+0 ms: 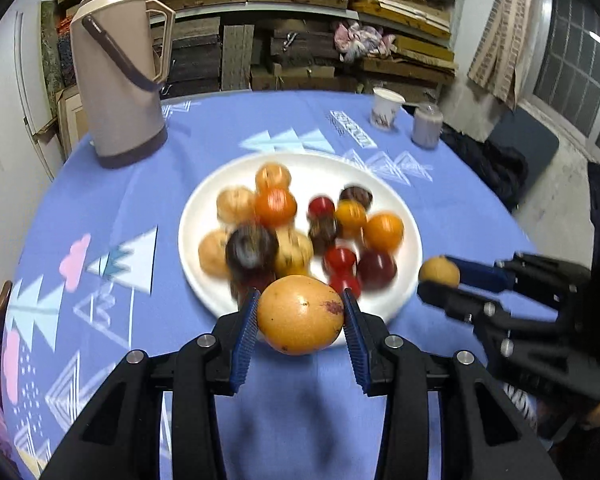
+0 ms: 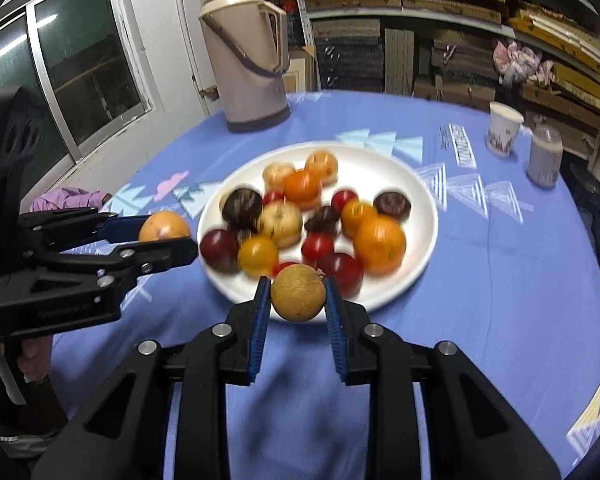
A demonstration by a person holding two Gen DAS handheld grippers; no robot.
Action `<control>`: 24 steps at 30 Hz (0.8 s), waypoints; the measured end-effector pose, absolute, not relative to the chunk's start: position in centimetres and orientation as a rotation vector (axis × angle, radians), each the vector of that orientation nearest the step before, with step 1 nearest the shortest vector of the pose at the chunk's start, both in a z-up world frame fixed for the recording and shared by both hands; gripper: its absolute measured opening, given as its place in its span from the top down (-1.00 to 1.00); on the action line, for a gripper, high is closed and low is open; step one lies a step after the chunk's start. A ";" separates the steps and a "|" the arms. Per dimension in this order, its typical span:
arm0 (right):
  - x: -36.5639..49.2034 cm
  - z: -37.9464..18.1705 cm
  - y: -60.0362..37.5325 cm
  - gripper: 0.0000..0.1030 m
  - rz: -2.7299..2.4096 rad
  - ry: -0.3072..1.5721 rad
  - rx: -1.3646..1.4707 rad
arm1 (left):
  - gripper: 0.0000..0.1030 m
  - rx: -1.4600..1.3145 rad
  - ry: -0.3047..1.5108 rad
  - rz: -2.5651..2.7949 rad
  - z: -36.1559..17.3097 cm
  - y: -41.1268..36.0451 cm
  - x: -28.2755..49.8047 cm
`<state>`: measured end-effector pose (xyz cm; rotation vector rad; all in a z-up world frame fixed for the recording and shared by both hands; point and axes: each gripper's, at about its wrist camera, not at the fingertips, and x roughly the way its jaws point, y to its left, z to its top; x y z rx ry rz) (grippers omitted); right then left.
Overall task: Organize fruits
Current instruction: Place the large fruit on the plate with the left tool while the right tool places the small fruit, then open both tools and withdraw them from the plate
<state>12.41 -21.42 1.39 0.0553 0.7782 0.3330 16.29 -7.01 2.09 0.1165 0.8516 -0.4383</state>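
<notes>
The tabletop (image 1: pixel 100 208), under a blue patterned cloth, spreads out ahead of both tongs. A tall beige thermos (image 1: pixel 116 80) stands far beyond the left tongs, toward their left. A white plate (image 1: pixel 204 280) lies just ahead of both tongs, heaped with small orange, red, dark and tan fruits (image 1: pixel 276 206). A paper cup (image 2: pixel 504 130) and a ribbed jar (image 2: pixel 545 158) stand well beyond the right tongs, off to their right. The left tongs (image 1: pixel 300 312) are closed partway on a yellow-orange fruit (image 1: pixel 300 314), pads pressing its sides, over the plate's near rim. The right tongs (image 2: pixel 298 298) are clamped on a small brown fruit (image 2: pixel 298 292), just beside the left tongs.
</notes>
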 end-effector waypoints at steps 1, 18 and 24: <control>13.1 1.7 -21.3 0.49 0.336 0.772 0.054 | 0.20 0.117 0.854 -0.424 2.1 -7.3 17.2; 23.0 -1.1 -21.1 0.41 0.301 0.833 0.086 | 0.20 0.080 0.913 -0.325 -0.2 -7.7 26.2; 22.9 -1.0 -21.8 0.10 0.286 0.812 0.099 | -0.34 0.078 0.929 -0.307 -0.6 -7.4 26.5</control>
